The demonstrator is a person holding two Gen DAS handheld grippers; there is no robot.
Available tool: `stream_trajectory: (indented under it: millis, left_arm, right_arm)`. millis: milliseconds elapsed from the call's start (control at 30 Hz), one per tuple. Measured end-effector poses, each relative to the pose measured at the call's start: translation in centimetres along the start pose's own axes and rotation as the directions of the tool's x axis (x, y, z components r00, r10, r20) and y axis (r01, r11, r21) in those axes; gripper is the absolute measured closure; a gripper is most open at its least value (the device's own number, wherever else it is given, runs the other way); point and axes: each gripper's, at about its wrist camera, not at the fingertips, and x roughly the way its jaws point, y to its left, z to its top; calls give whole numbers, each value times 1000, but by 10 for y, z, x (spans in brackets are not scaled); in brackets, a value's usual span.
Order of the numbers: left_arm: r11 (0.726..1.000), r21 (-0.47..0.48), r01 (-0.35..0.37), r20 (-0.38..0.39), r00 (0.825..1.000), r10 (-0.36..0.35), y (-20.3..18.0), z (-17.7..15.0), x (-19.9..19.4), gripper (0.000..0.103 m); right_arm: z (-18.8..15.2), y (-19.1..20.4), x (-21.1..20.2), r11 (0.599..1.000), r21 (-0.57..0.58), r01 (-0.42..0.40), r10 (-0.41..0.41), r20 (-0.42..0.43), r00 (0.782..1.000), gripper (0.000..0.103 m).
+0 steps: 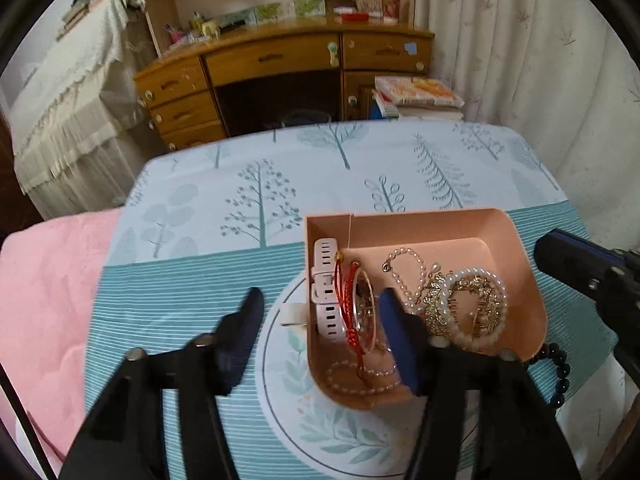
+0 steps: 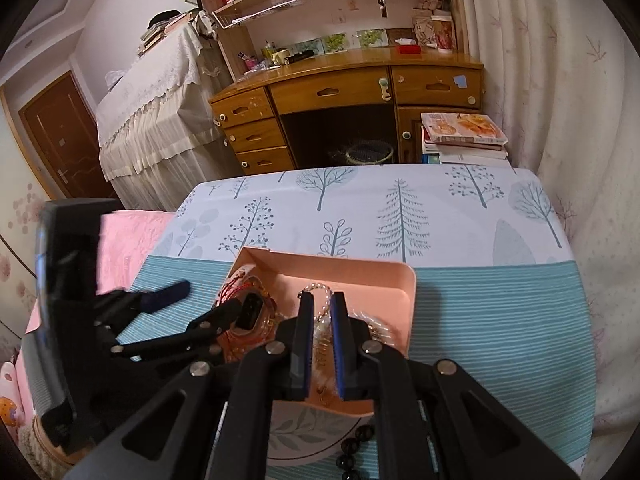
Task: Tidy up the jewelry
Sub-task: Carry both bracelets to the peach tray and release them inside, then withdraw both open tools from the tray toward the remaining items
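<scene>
Tablecloth with printed trees carries a pink tray of jewelry. Left gripper, spread, straddles its left wall, half hiding a white watch. Right gripper, nearly pressed together, hides whether it pinches pearls. Black beads trail off, cut short.

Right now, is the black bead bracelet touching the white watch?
Apart. The left wrist view shows the white watch inside the pink tray at its left side, while the black bead bracelet lies outside its right corner.
</scene>
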Motion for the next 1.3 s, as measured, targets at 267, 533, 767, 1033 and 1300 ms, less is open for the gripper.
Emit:
stream_trajectory:
  millis: [267, 533, 767, 1033, 1300]
  left_arm:
    - [1000, 12, 17, 29, 999, -18, 2, -19, -41, 44]
    - [999, -35, 28, 99, 995, -24, 20, -39, -99, 37]
    - [998, -60, 22, 157, 987, -12, 33, -72, -149, 32]
    - [998, -50, 23, 185, 983, -13, 28, -113, -176, 31]
    - [998, -28, 59, 142, 988, -54, 16, -153, -171, 31]
  right_arm:
    - [-21, -1, -23, 1000, -1, -8, 8, -4, 1000, 94]
    - [-52, -1, -65, 999, 22, -26, 25, 10, 1000, 94]
    - [-82, 0, -98, 999, 29, -43, 42, 21, 999, 94]
    - [-111, 5, -122, 998, 16, -67, 67, 22, 998, 94]
    - [-138, 13, -133, 995, -49, -88, 89, 16, 996, 94]
